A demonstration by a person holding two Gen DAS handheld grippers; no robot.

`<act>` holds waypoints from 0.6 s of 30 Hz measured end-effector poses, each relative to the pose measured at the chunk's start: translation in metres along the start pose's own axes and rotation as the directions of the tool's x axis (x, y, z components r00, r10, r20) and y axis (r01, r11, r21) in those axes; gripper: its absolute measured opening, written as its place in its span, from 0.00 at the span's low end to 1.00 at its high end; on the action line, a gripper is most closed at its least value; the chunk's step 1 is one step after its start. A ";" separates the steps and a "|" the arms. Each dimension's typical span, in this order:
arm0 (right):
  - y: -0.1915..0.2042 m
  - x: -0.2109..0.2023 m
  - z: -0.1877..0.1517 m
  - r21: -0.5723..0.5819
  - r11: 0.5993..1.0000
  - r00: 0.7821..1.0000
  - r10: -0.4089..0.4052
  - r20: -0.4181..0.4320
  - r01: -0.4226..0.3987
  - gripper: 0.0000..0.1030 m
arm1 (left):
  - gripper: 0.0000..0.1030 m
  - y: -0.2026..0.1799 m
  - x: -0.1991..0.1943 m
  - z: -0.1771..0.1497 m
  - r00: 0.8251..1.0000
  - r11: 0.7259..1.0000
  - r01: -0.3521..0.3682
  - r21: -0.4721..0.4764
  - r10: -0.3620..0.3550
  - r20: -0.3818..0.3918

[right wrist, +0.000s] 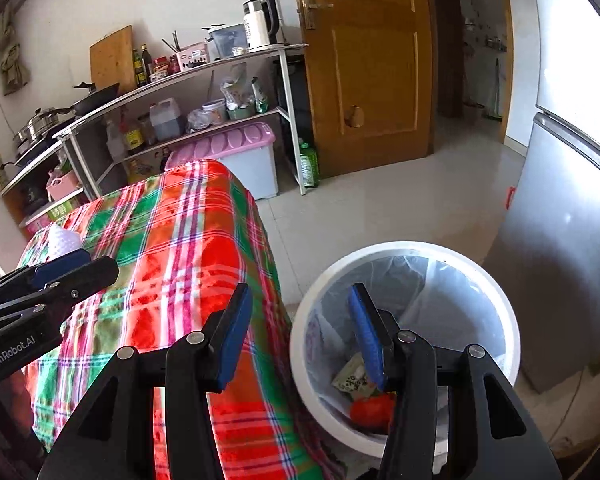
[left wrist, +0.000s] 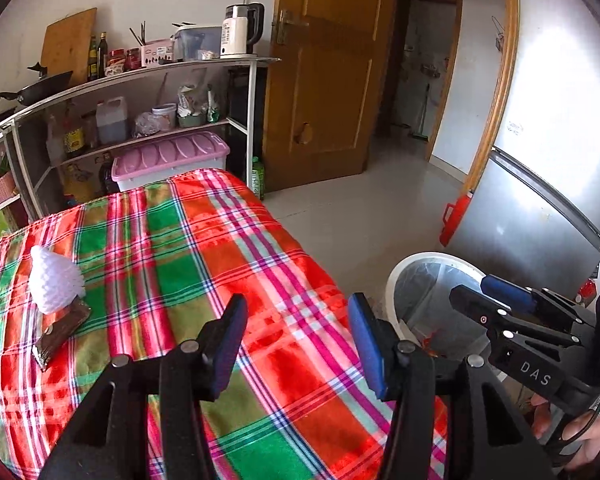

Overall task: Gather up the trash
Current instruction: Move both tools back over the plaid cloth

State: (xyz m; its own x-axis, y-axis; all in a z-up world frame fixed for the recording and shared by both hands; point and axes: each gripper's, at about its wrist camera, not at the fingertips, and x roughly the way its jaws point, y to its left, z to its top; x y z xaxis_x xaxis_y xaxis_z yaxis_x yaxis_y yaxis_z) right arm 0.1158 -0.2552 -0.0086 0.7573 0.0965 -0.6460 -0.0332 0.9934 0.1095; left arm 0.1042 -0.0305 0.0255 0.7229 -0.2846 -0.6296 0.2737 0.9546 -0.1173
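A white foam net [left wrist: 56,280] and a dark brown wrapper [left wrist: 62,330] lie at the left of the table's plaid cloth [left wrist: 220,240]. My left gripper [left wrist: 296,340] hangs open over the cloth, to the right of them, with nothing between its pads. To the right of the table stands a white bin [right wrist: 400,250] with a clear liner. It holds a red piece of trash [right wrist: 370,410] and a greenish packet [right wrist: 352,378]. My right gripper [right wrist: 300,332] is open and empty above the bin's left rim and the table edge. The foam net [right wrist: 64,242] shows behind the left gripper [right wrist: 100,264].
A shelf rack [left wrist: 140,76] with a kettle, bottles and a pan stands behind the table, with a pink-lidded box [left wrist: 168,158] under it. A wooden door [left wrist: 324,80] stands open beyond. A grey fridge [right wrist: 560,240] is right of the bin, with tiled floor [right wrist: 380,208] between.
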 end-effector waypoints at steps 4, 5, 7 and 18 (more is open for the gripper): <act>0.023 0.003 0.002 -0.030 0.999 0.999 0.034 0.002 -0.034 0.49 | 0.53 0.024 -0.009 -0.005 0.999 0.999 -0.043 -0.023 0.043 0.010; 0.028 0.004 0.003 -0.037 0.998 0.999 0.043 0.002 -0.043 0.49 | 0.53 0.030 -0.012 -0.005 0.999 0.998 -0.051 -0.032 0.051 0.012; 0.040 0.007 0.004 -0.054 0.997 0.998 0.063 -0.004 -0.063 0.49 | 0.56 0.044 -0.016 -0.008 0.998 0.997 -0.063 -0.045 0.063 0.017; 0.112 0.023 0.012 -0.165 0.976 0.990 0.138 -0.022 -0.140 0.49 | 0.58 0.128 -0.036 -0.030 0.982 0.971 -0.184 -0.154 0.187 0.006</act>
State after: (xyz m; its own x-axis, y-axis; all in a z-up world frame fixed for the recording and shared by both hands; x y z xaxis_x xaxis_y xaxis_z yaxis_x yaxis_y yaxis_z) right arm 0.1373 -0.1426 -0.0021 0.7306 0.2344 -0.6414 -0.2462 0.9665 0.0728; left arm 0.0944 0.1042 0.0103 0.7650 -0.1018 -0.6359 0.0350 0.9925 -0.1167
